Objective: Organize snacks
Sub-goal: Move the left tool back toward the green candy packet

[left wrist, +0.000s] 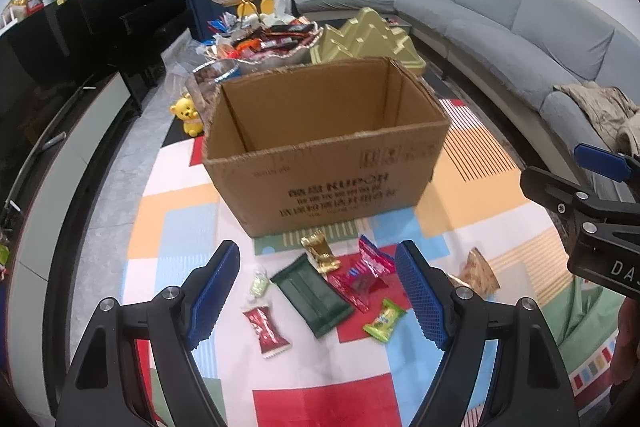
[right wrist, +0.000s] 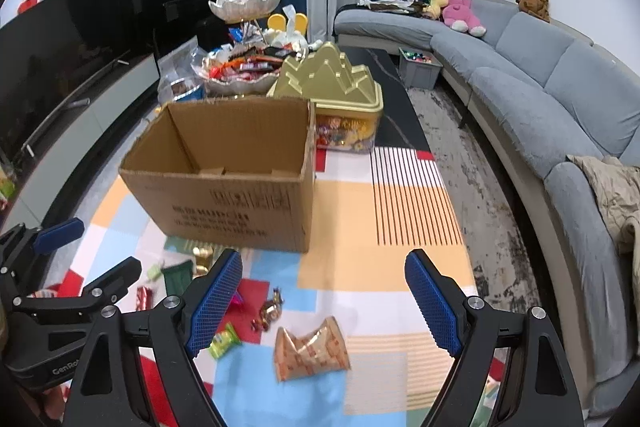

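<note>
An open, empty cardboard box [left wrist: 328, 163] stands on the patchwork mat; it also shows in the right wrist view [right wrist: 228, 179]. Loose snacks lie in front of it: a dark green packet [left wrist: 312, 295], a gold wrapper [left wrist: 320, 251], a red-pink packet [left wrist: 368, 267], a red candy [left wrist: 266, 327], a lime candy [left wrist: 384, 319] and a tan-orange bag [right wrist: 310, 349]. My left gripper [left wrist: 320, 291] is open and empty above the snacks. My right gripper [right wrist: 324, 299] is open and empty above the tan-orange bag.
Behind the box stand a tiered dish of snacks [right wrist: 240, 67], a gold mountain-shaped tin [right wrist: 332, 83] and a yellow bear [left wrist: 188, 115]. A grey sofa [right wrist: 540, 79] curves along the right. A black TV cabinet [right wrist: 80, 39] runs along the left.
</note>
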`<state>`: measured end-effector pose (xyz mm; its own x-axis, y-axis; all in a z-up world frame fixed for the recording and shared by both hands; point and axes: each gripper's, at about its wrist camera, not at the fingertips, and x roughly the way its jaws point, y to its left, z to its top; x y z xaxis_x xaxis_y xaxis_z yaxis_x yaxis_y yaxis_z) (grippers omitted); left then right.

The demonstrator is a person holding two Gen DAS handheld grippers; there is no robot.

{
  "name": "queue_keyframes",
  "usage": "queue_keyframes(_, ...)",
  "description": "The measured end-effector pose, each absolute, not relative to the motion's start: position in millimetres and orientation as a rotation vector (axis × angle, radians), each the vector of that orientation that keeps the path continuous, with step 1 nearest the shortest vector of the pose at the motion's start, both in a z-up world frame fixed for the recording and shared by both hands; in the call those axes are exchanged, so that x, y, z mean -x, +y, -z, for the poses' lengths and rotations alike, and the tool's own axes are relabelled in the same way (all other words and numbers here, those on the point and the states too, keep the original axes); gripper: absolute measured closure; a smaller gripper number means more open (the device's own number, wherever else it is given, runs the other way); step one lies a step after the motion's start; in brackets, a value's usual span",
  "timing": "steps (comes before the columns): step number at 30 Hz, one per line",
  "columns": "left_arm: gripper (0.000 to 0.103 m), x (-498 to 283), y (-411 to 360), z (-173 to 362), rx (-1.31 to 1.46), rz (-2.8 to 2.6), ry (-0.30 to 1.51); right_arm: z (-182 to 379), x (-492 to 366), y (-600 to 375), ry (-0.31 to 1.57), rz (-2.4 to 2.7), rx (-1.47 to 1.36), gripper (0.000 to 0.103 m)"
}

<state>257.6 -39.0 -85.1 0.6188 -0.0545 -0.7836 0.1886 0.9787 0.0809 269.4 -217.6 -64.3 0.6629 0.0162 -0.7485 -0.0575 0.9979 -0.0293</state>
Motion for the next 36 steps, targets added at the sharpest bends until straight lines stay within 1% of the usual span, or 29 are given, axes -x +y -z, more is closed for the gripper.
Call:
queue_keyframes(4, 0.020, -250.4, -42.6, 95.9, -0.173, 0.155, 0.904, 74.9, -263.8, -217.8, 0.868, -0.046, 0.061, 0.019)
queue_keyframes(10, 0.019, -239.6, -47.8, 116.5, -0.193, 0.191, 0.925, 97.2, -253.6, -216.4, 0.917, -0.076, 0.072, 0.019)
queue_keyframes(11, 0.019, -238.1, -48.4, 120.3, -0.198, 0.195, 0.929, 101.2, -251.9, -215.8, 0.926, -0.081, 0.076, 0.018)
queue_keyframes(12, 0.019, -236.2, -49.5, 125.0, -0.206, 0.200, 0.934, 105.0, -250.0, -215.3, 0.934, -0.086, 0.078, 0.013)
queue_keyframes(14, 0.019, -233.6, -51.0, 131.6, -0.216, 0.207, 0.941, 111.2, -245.0, -214.6, 0.939, -0.092, 0.084, 0.011)
queue_keyframes(36, 0.019, -222.8, -71.1, 186.1, -0.309, 0.293, 0.958, 154.3, -232.2, -213.0, 0.961, -0.098, 0.166, 0.011)
